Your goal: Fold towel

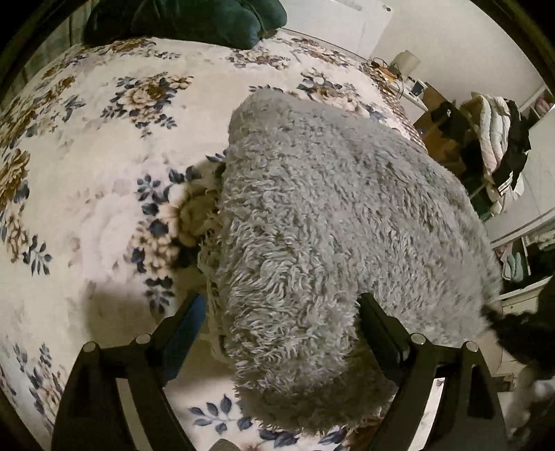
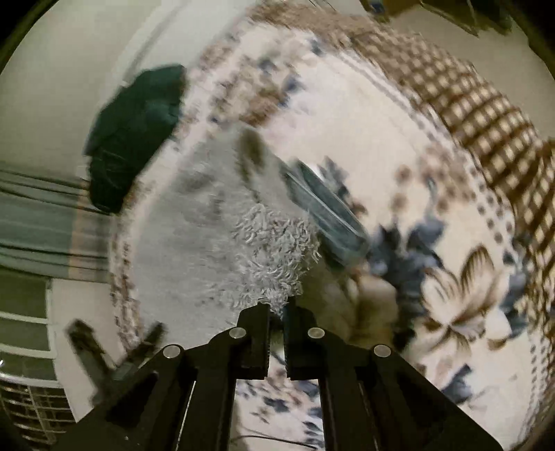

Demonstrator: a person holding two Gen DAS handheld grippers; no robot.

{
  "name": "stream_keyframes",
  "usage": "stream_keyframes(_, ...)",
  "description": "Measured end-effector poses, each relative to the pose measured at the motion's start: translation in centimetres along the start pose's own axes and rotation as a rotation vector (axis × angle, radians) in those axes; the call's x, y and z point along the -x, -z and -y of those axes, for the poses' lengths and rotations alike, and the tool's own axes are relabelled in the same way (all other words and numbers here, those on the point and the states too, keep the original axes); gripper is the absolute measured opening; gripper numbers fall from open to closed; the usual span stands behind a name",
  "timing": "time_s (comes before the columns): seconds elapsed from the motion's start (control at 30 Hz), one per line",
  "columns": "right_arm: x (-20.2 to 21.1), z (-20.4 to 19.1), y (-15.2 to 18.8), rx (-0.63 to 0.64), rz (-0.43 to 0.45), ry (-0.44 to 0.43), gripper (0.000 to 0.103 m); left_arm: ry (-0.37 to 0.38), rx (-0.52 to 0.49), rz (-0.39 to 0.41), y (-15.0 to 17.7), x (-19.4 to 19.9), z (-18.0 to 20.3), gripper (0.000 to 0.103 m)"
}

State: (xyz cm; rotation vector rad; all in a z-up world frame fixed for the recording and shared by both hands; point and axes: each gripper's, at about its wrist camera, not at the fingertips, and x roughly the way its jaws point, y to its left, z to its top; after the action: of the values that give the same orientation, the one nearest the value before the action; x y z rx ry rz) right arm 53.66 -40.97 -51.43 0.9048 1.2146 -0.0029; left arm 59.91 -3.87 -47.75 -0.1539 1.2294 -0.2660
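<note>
A grey shaggy towel (image 1: pixel 329 215) lies folded over on a floral bedspread (image 1: pixel 104 145). In the left wrist view its near end bulges between the two wide-spread fingers of my left gripper (image 1: pixel 281 305), which is open, and it hides the space between them. In the right wrist view the towel (image 2: pixel 242 243) stretches away from me. My right gripper (image 2: pixel 277 308) is shut on the towel's near edge, with tufts pinched between the tips. That view is smeared by motion.
A dark green cushion (image 1: pixel 187 20) sits at the far end of the bed. Beyond the bed's right edge are shelves, a heap of clothes (image 1: pixel 499 145) and a desk with a lamp. A blurred blue-grey shape (image 2: pixel 322 215) lies beside the towel.
</note>
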Motion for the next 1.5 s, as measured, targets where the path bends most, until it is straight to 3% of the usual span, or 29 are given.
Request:
stream_keyframes(0.13,-3.2,1.2,0.1,0.012,-0.062,0.061,0.007,-0.017,-0.028,-0.002,0.3,0.4,0.6,0.088)
stream_keyframes(0.17,-3.4,1.1,0.0,0.018,-0.065,0.070,0.014,-0.024,-0.038,0.003,0.3,0.7,0.8,0.088)
stream_keyframes(0.2,-3.4,0.9,-0.1,0.025,-0.061,0.083,0.022,-0.035,-0.048,0.011,0.4,1.2,1.1,0.088)
stream_keyframes(0.27,-2.4,0.1,-0.1,0.056,-0.028,0.129,0.058,-0.055,-0.066,0.037,0.7,2.4,1.7,0.088)
stream_keyframes(0.33,-0.9,-1.0,0.3,0.104,0.017,0.169,0.080,-0.075,-0.076,0.066,0.9,3.6,2.4,0.088)
stream_keyframes(0.47,1.6,-3.7,2.1,0.244,0.110,0.344,0.103,-0.138,-0.110,0.105,2.0,6.5,4.8,0.089)
stream_keyframes(0.53,3.2,-5.3,3.7,0.322,0.170,0.420,0.103,-0.169,-0.127,0.115,2.7,7.8,6.1,0.100)
stream_keyframes(0.67,7.1,-7.5,6.7,0.393,0.250,0.477,0.103,-0.198,-0.147,0.171,4.7,11.9,8.9,0.100)
stream_keyframes(1.1,26.1,-13.6,18.3,0.550,0.441,0.451,0.103,-0.245,-0.145,0.302,12.4,27.3,15.1,0.100)
stream_keyframes(1.5,42.6,-15.0,29.4,0.609,0.554,0.374,0.103,-0.253,-0.128,0.412,20.8,40.6,20.4,0.100)
